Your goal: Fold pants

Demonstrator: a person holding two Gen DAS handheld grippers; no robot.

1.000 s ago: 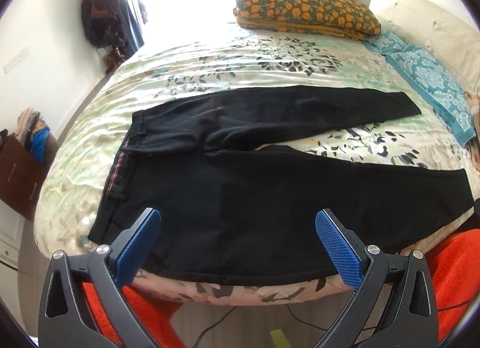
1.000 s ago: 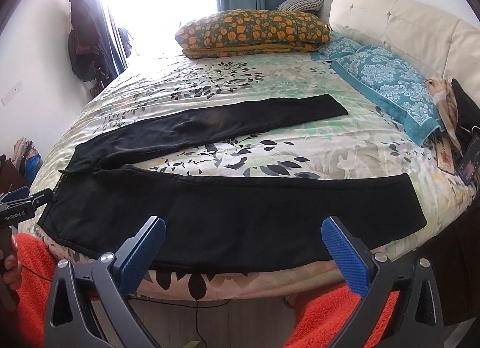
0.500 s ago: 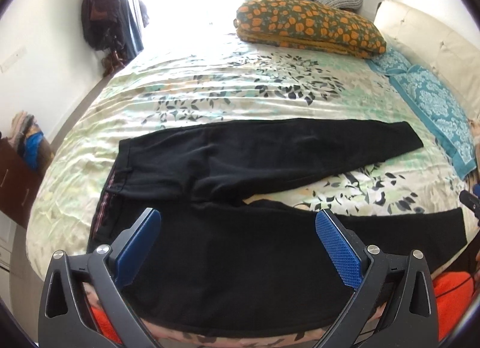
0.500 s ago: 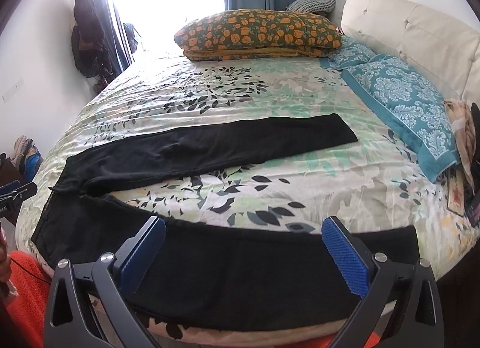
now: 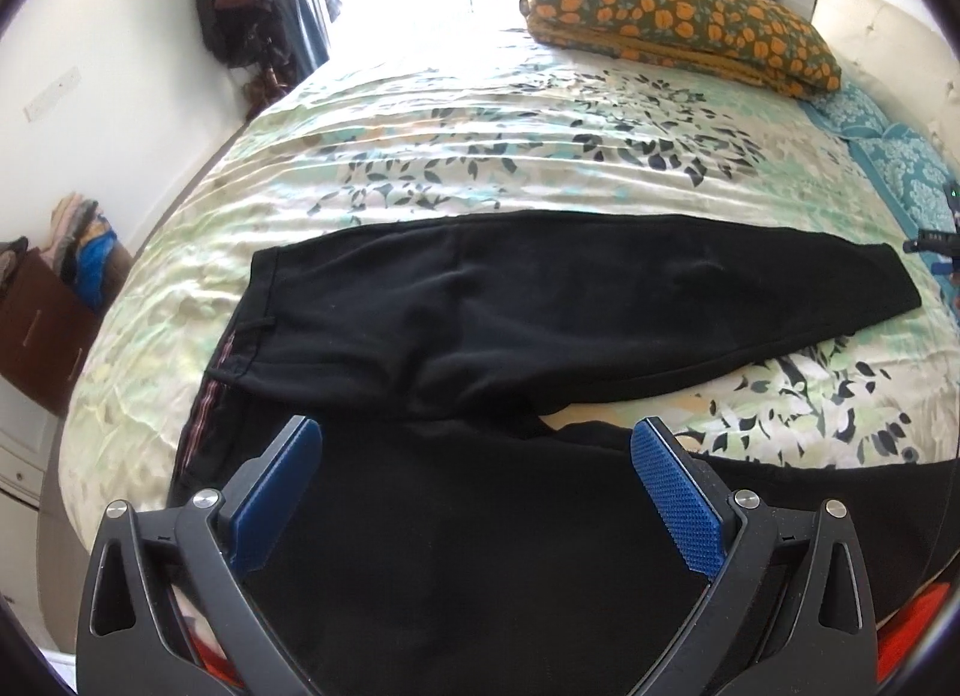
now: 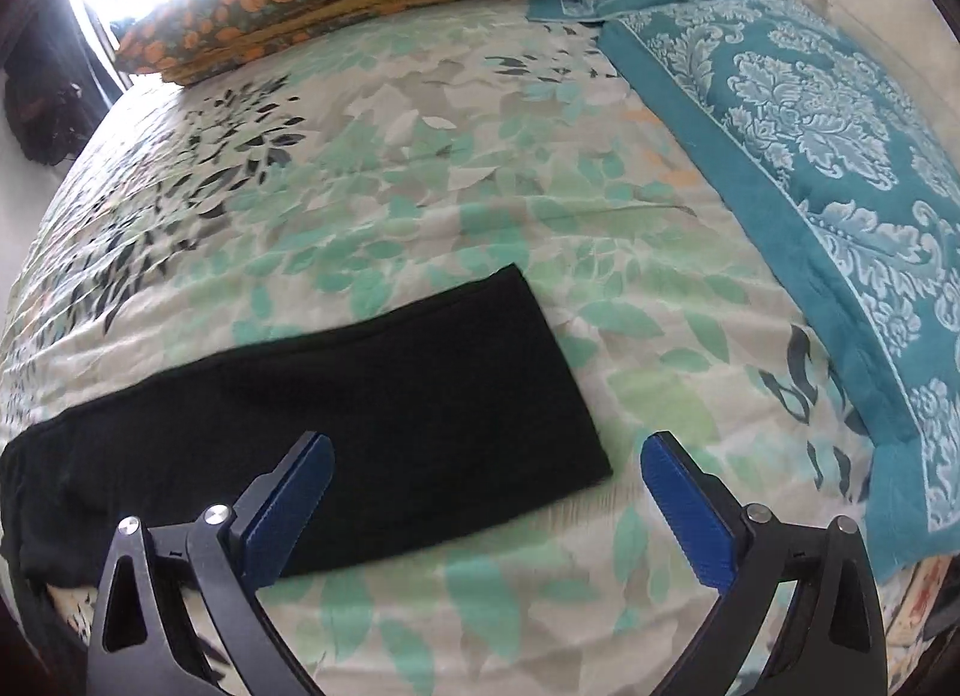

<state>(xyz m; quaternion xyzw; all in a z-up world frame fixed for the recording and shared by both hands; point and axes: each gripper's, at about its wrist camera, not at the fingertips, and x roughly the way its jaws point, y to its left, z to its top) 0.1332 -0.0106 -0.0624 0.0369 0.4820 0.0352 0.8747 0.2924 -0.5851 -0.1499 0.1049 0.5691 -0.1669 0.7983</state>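
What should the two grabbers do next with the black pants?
Probably lower the right gripper and close it on the far leg's cuff. Both it and the left gripper are open and empty, and the pants lie spread flat on the bed, legs apart.

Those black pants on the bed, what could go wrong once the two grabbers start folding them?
The pants lie spread in a V, legs apart, so a fold could end up crooked. The right gripper hangs open over the far leg's cuff, half over bare bedspread, and might pinch the sheet too. The left gripper, open near the crotch, may bunch up both layers.
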